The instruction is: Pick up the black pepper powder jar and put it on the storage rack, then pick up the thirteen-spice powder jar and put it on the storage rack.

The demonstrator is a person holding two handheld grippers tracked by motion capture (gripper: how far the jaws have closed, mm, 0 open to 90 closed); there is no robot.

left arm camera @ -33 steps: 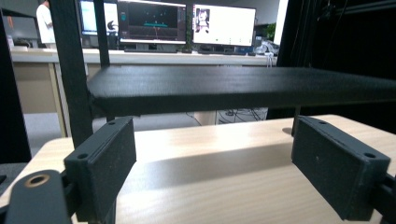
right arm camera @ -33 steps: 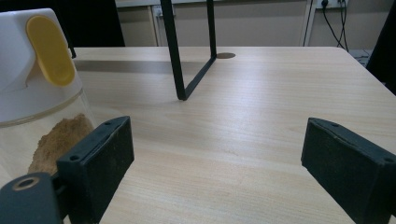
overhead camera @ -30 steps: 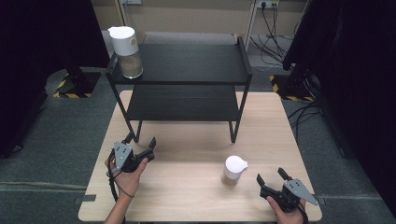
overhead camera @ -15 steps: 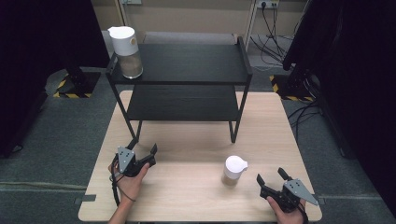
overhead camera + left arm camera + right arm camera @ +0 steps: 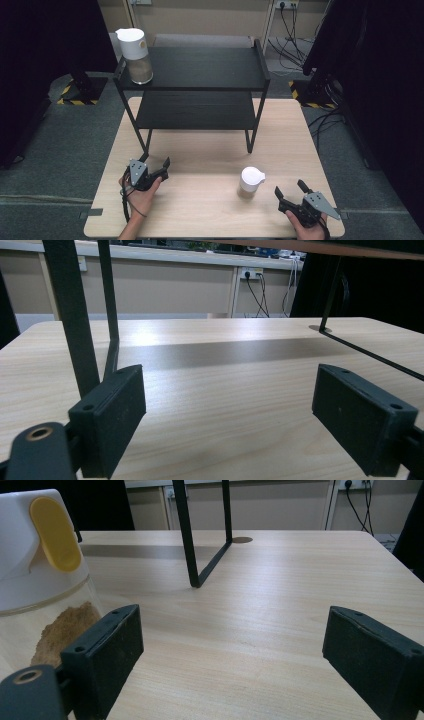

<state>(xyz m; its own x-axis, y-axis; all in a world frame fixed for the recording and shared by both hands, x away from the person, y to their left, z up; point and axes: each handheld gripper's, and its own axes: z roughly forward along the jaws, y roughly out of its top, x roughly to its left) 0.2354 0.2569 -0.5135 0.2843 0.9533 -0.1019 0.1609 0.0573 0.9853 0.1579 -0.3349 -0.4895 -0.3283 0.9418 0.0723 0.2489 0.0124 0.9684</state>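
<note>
A small clear plastic jar with a white lid and brown powder inside (image 5: 249,182) stands upright near the front edge of the pale wooden table (image 5: 210,150), towards its front right corner. The right gripper (image 5: 292,190) rests just beside the jar on its right with its jaws spread and empty; in the right gripper view the jar (image 5: 42,580) sits off the left jaw, not between the two. The left gripper (image 5: 156,167), also released with nothing between its jaws, lies well apart near the front left corner, so the right hand is judged better placed to take the jar.
</note>
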